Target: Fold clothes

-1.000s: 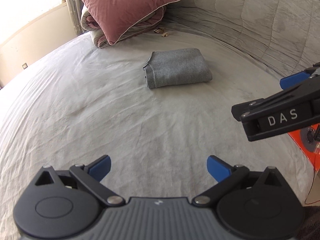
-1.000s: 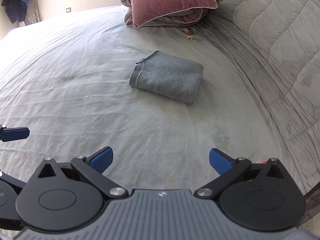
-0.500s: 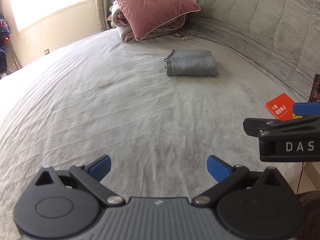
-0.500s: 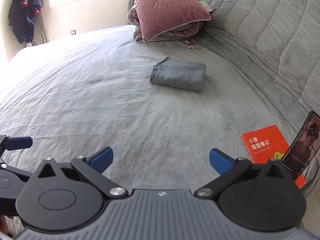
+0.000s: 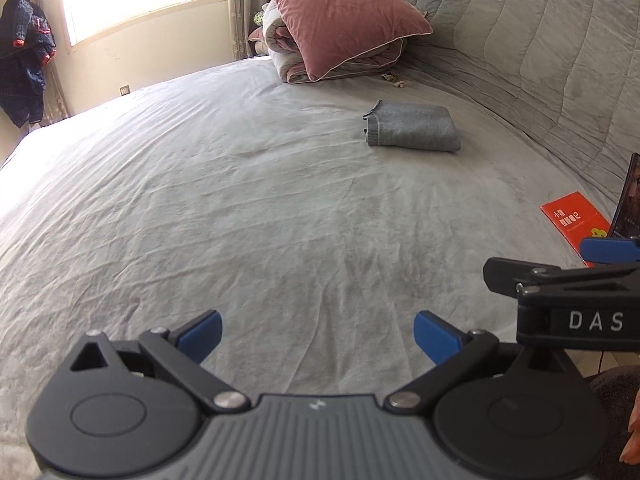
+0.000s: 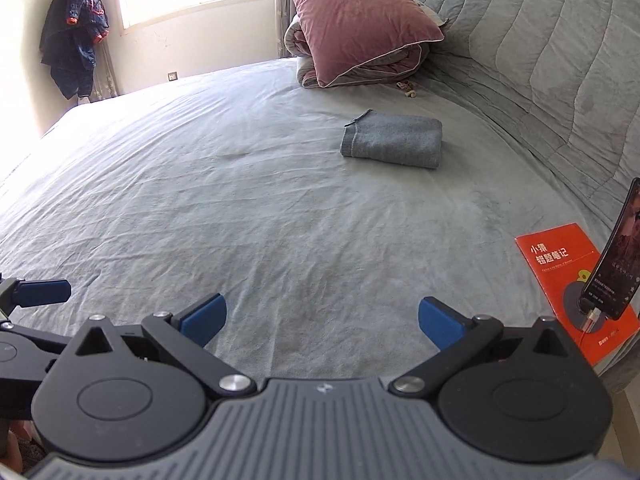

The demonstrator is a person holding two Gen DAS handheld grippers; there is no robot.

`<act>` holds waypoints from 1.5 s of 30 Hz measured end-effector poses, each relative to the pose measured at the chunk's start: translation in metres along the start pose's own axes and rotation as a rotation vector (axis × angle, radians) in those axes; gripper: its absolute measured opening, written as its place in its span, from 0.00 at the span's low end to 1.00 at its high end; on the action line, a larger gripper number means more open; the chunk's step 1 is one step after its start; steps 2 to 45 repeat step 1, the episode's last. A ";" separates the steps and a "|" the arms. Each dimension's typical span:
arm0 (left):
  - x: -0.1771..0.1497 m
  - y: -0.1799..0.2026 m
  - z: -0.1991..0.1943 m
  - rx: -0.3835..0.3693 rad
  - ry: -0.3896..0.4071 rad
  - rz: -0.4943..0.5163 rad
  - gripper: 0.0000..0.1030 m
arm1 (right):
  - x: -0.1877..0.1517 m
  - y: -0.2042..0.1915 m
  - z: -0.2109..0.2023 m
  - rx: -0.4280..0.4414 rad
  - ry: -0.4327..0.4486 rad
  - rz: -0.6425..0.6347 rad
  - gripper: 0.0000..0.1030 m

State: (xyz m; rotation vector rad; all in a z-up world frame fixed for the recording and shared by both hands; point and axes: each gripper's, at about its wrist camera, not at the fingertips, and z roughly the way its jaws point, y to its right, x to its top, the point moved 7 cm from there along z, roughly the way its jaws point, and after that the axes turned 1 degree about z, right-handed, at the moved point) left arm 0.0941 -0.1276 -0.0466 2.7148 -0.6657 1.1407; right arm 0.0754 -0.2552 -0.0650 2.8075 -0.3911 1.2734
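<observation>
A pink pillow [image 6: 356, 12] rests on a rolled quilt [image 6: 384, 66]; an orange booklet [image 6: 560, 264] lies beneath a propped phone [image 6: 620, 256]; a dark jacket [image 6: 74, 48] hangs by the window.

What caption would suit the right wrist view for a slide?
Open right gripper above the bed sheet, with the folded grey garment lying ahead near the pink pillow.

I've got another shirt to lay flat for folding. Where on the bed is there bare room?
The wide sheet between both open claws and the folded grey garment is bare, as is its window-side stretch. The right edge is crowded: orange booklet and propped phone. Pink pillow fills the head.
</observation>
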 end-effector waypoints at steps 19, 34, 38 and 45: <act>-0.001 -0.002 0.000 0.001 0.001 0.000 0.99 | -0.001 -0.002 0.000 0.003 0.001 0.000 1.00; -0.001 -0.002 0.000 0.001 0.001 0.000 0.99 | -0.001 -0.002 0.000 0.003 0.001 0.000 1.00; -0.001 -0.002 0.000 0.001 0.001 0.000 0.99 | -0.001 -0.002 0.000 0.003 0.001 0.000 1.00; -0.001 -0.002 0.000 0.001 0.001 0.000 0.99 | -0.001 -0.002 0.000 0.003 0.001 0.000 1.00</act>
